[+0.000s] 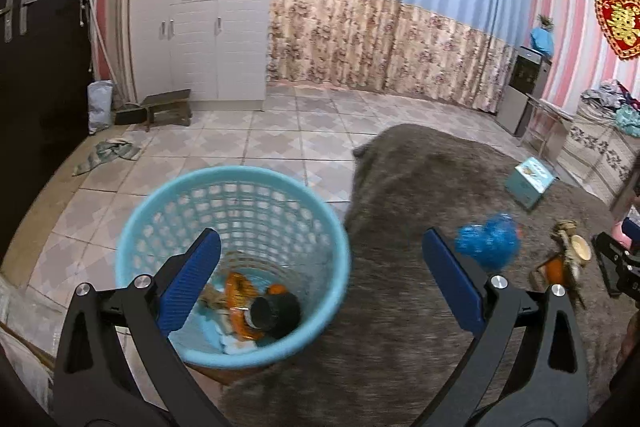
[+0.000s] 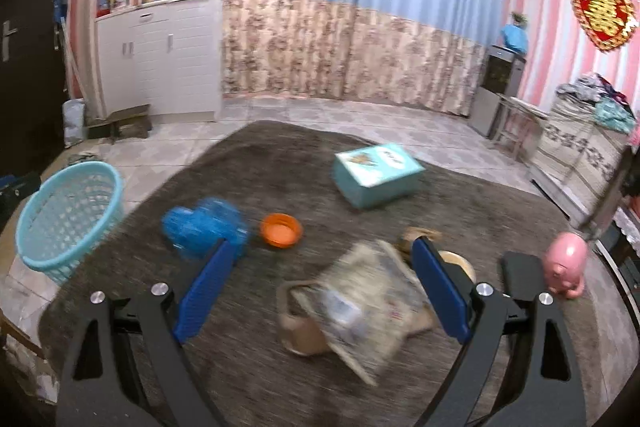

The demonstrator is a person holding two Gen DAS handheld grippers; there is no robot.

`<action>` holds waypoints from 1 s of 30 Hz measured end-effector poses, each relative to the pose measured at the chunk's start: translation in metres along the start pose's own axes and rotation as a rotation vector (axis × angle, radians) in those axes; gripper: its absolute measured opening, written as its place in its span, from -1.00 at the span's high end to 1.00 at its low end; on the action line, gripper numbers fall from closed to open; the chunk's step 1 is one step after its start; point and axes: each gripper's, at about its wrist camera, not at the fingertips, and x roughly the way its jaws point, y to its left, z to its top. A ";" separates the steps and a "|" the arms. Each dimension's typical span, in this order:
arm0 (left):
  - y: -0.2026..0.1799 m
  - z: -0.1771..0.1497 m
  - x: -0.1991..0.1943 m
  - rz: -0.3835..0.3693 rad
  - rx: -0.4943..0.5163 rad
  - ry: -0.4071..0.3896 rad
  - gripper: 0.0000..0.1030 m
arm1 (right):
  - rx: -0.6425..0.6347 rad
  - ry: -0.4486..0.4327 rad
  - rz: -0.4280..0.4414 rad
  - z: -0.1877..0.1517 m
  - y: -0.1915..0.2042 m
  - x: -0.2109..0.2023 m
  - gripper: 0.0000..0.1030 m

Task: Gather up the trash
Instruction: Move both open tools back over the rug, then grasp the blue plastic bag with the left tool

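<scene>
- Paper bag [image 2: 360, 307], crumpled, blurred, lies between wide, empty jaws of right gripper [image 2: 320, 287].
- Left gripper [image 1: 320, 279]: jaws wide, empty; blue basket [image 1: 160, 211] under left jaw.

Basket [image 1: 236, 267] mouth open from above, wide-spread left claw [image 1: 320, 287] over it, nothing between. Rug [image 2: 280, 163] bare toward its far edge. Bag [image 2: 206, 227], lid [image 2: 280, 230], box [image 2: 378, 174], paper wad [image 2: 368, 307] crowd the near rug; gaps between them.

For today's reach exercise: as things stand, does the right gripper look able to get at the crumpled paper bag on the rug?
Probably yes. The right gripper is open, with the crumpled paper bag lying between its fingers, nothing over it.
</scene>
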 end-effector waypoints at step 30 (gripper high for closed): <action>-0.144 -0.035 0.034 -0.169 0.219 0.072 -0.89 | 0.170 0.048 -0.171 -0.069 -0.133 0.000 -0.73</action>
